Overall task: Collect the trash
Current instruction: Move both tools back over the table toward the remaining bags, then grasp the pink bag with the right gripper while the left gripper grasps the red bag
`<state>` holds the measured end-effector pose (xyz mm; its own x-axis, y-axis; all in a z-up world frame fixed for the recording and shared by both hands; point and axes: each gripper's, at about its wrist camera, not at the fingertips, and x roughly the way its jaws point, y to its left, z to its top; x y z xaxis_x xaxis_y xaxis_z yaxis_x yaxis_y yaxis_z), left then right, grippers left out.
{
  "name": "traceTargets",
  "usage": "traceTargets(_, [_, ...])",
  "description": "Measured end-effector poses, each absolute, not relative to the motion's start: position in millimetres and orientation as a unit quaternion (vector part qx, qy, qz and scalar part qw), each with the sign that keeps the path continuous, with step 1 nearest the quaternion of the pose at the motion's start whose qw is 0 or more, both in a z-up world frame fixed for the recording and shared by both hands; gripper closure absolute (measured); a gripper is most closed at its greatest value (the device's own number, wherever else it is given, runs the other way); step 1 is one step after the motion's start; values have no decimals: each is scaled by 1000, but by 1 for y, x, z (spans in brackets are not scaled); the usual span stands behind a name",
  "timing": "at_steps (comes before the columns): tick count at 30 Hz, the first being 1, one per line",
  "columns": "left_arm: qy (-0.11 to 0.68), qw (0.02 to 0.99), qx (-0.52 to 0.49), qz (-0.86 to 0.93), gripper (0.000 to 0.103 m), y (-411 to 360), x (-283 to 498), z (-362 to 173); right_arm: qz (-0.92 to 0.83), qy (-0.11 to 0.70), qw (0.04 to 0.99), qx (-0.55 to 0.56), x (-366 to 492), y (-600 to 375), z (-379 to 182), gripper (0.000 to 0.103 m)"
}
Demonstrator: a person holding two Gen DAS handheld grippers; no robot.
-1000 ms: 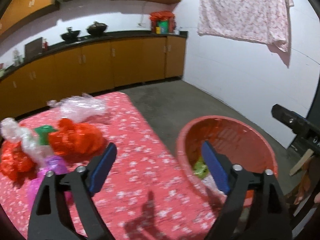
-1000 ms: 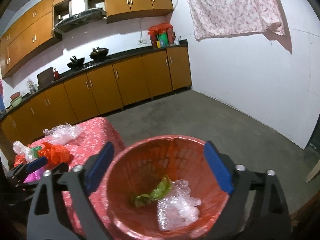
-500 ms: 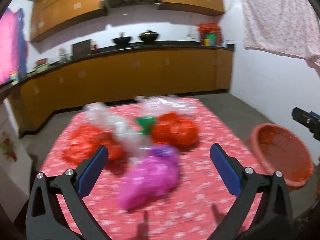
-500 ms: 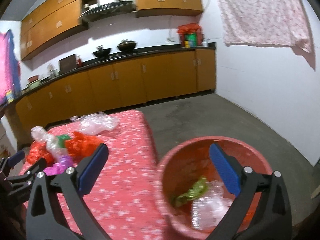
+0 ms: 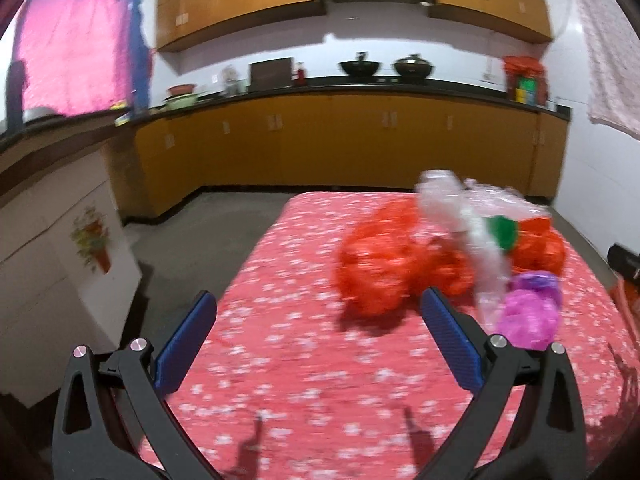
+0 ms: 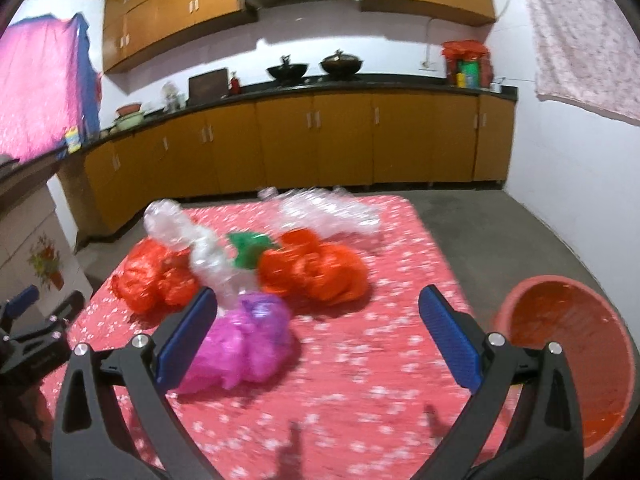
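Observation:
A pile of trash lies on a table with a red flowered cloth: two red plastic bags, a purple bag, clear crumpled plastic and a green scrap. My left gripper is open and empty, above the cloth, left of the pile. My right gripper is open and empty, above the cloth, just in front of the purple bag. A red basket stands on the floor right of the table.
Brown kitchen cabinets with a dark counter run along the back wall. A white cabinet with a flower picture stands left of the table. Bare concrete floor lies behind and right of the table. The left gripper's body shows at the left edge.
Both grippers have swung left, away from the red basket, toward the trash pile on the table. Both stay open and empty.

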<state>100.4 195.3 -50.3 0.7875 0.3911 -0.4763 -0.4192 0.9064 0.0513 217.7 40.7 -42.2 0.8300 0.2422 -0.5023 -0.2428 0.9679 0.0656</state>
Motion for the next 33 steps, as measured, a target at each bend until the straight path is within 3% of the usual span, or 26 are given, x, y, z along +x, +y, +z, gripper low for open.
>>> traceTargets(14, [251, 935, -64, 242, 2, 241, 87, -65, 97, 330, 938, -44, 261, 106, -92, 5])
traceTargets(19, [255, 937, -62, 232, 2, 236, 93, -66, 116, 347, 929, -53, 263, 109, -101, 24])
traceTargets(21, [257, 938, -59, 226, 2, 232, 97, -66, 129, 349, 926, -59, 262, 111, -101, 42])
traceTargets(24, [257, 940, -56, 218, 2, 228, 101, -65, 137, 347, 925, -69, 258, 113, -99, 54])
traceTargets(33, [270, 944, -63, 181, 2, 222, 131, -59, 134, 338, 930, -53, 249, 86, -88, 78])
